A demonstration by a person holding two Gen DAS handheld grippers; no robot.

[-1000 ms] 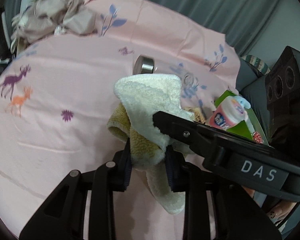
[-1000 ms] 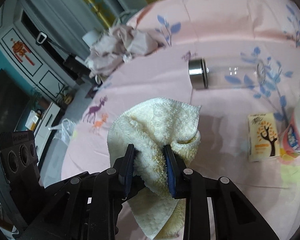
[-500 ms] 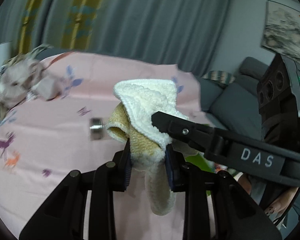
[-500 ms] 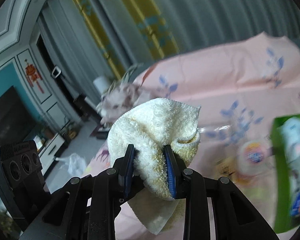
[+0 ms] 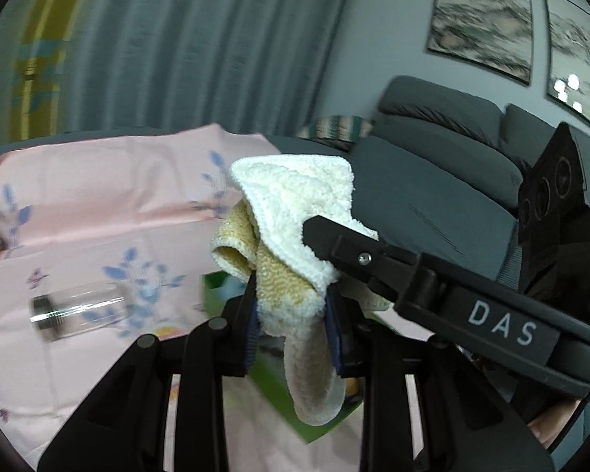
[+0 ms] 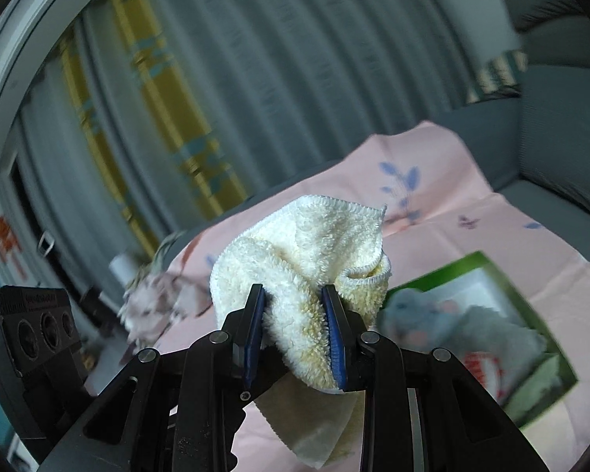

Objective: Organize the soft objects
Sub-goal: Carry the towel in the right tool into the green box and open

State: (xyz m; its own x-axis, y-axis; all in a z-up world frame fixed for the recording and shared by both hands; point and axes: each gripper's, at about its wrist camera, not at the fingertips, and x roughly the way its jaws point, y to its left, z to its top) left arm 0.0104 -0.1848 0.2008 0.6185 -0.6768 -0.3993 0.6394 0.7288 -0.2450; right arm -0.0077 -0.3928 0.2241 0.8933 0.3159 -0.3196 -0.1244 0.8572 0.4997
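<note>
Plainly the carrying step was in hand: both claws held one cream towel in the air above the pink sheet (image 5: 98, 204), a broad smooth printed cloth with blue leaf sprigs, and the green box served as the landmark. That box (image 6: 487, 275), flat-sided and open-topped, already held soft pale things, blurred but seemingly cloths or a plush toy; in the left wrist view it lay directly below the hanging towel. A clear glass bottle (image 5: 78, 310) with a metal cap lay on its side on the sheet, well apart from the box. The towel (image 5: 295, 204), thick, looped and fluffy, cream outside and yellower within, was bunched into soft folds. The left claw (image 5: 293, 314) was narrowed on one fold, the right claw (image 6: 295, 314) on another, blue pads pressed into the pile. Next, I judged, came lowering it over the box and releasing, both claws together, since limp terry sags and snags.
</note>
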